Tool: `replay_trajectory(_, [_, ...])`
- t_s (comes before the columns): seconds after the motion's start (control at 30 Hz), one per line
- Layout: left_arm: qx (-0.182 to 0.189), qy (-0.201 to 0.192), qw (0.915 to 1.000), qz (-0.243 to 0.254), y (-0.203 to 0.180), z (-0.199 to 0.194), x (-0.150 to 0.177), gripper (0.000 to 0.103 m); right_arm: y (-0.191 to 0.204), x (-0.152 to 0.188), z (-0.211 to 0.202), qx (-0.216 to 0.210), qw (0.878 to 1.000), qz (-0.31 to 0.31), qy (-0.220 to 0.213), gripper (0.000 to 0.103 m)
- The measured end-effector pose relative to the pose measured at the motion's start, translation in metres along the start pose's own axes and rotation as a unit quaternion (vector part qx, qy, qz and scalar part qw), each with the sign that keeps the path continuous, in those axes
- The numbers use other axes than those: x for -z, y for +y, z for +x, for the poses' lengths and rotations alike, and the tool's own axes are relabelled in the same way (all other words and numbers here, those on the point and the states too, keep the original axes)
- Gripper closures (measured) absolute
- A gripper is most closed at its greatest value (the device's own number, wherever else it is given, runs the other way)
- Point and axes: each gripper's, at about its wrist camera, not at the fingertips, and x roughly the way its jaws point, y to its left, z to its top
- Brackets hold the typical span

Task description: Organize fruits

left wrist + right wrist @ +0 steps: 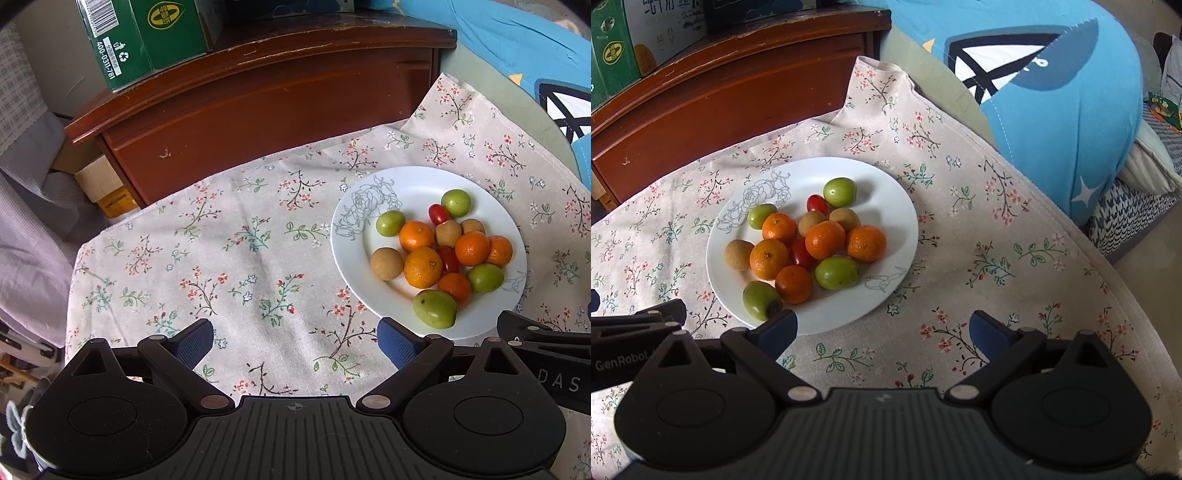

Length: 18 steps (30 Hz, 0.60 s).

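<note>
Fruits [812, 243] sit heaped on plate [886, 288] ahead-left of right gripper [882, 332], ahead-right of left gripper [295, 341], both spread wide and empty; risk: nudging one round piece likely rolls neighbours off the plate.

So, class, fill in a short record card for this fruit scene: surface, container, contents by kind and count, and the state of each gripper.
surface: floral tablecloth
container: white plate
oranges: five, e.g.
green fruits: four, e.g.
brown fruits: three, e.g.
red tomatoes: two, e.g.
left gripper: open, empty
right gripper: open, empty
</note>
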Motion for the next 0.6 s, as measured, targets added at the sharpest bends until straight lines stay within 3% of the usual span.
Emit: replay_trajectory(0.6, [-0.009,-0.014,0.9998,0.009,0.011,-0.025,0.015,0.006,0.011,0.010,-0.024,-0.008,0.999,-0.036,-0.016,0.004])
